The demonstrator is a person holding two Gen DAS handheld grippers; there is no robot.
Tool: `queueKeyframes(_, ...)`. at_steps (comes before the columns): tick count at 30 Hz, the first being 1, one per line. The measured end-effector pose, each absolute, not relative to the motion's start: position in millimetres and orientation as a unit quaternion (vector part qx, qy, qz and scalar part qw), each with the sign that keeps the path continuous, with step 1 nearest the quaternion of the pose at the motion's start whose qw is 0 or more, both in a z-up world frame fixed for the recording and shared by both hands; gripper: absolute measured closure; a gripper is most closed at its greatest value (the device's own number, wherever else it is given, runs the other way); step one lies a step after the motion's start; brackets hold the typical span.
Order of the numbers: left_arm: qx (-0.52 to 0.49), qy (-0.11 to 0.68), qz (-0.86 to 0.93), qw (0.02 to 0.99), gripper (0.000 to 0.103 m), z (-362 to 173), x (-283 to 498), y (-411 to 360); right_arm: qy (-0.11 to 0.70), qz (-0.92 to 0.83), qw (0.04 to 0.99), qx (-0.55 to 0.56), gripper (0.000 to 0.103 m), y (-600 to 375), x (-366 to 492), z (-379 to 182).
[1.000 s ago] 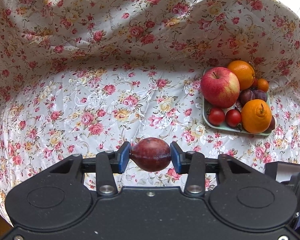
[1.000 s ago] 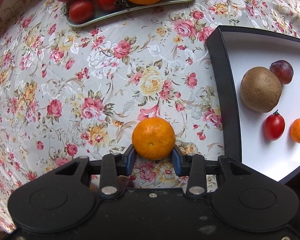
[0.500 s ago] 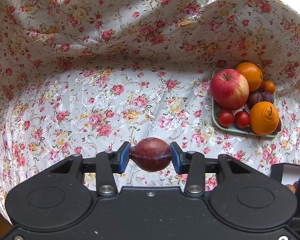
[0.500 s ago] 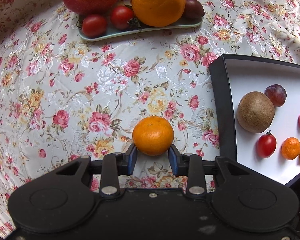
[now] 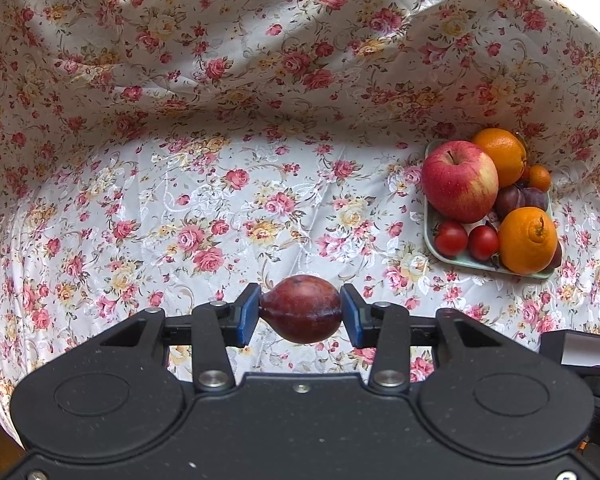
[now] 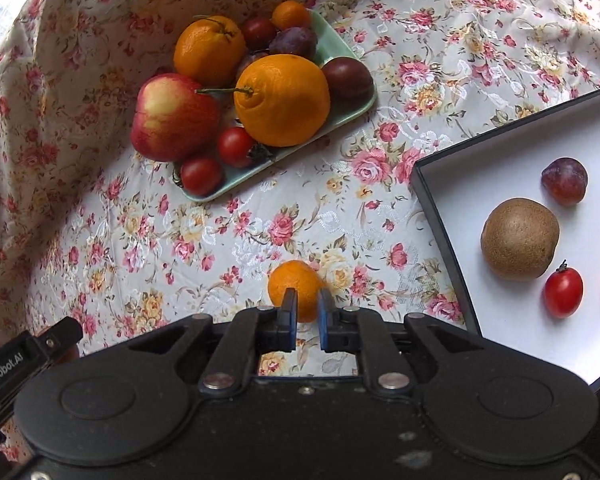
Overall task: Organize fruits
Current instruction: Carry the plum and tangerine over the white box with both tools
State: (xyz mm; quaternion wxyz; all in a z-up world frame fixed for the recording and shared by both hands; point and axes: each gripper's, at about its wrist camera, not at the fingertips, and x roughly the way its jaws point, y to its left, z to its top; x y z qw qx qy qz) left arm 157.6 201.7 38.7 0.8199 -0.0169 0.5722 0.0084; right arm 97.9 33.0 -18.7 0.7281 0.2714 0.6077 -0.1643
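- Left gripper (image 5: 301, 315) holds a dark red plum (image 5: 301, 309) — blue pads pressed on both its ends, over the floral tablecloth (image 5: 204, 184)
- The plum's long axis runs across, from 9 to 3 o'clock, a pointed tip at the left pad, its seam line facing the camera
- Right gripper (image 6: 307, 314): jaws closing, narrow, nothing between them; the small mandarin (image 6: 296, 286) lies on the cloth beyond the tips, near 12 o'clock, loose
- Green plate (image 6: 340, 46) with apple, oranges, tomatoes and plums sits toward 11 o'clock in the right wrist view; the white tray (image 6: 480, 164) with kiwi, plum and tomato sits at 3 o'clock
- Judgement: to seat the mandarin well, reopen wider than the fruit, centre the pads on its widest part, lower, then close gently — an end-held plum may pivot, so carry it level
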Motion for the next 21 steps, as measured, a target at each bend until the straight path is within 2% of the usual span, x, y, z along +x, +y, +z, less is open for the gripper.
queueKeyframes(8, -0.031, 0.575, 0.001, 0.818, 0.052, 39.8, 157.6, 205.0, 0.613, -0.161, 0.725, 0.271, 0.086, 34.9, 101.0, -26.9)
queueKeyframes(10, -0.034, 0.575, -0.001, 0.817, 0.052, 40.0, 157.7, 207.0, 0.611, -0.16, 0.729, 0.263, 0.074, 40.0, 103.6, -27.3)
queueKeyframes(12, -0.034, 0.575, 0.0, 0.817, 0.052, 39.9, 157.6, 209.1, 0.609, -0.161, 0.728, 0.269, 0.07, 41.9, 105.4, -29.0)
queueKeyframes(21, -0.041, 0.578, 0.003, 0.815, 0.052, 38.7, 157.9, 223.8, 0.616, -0.153, 0.713, 0.299, 0.067, 59.8, 116.8, -44.0)
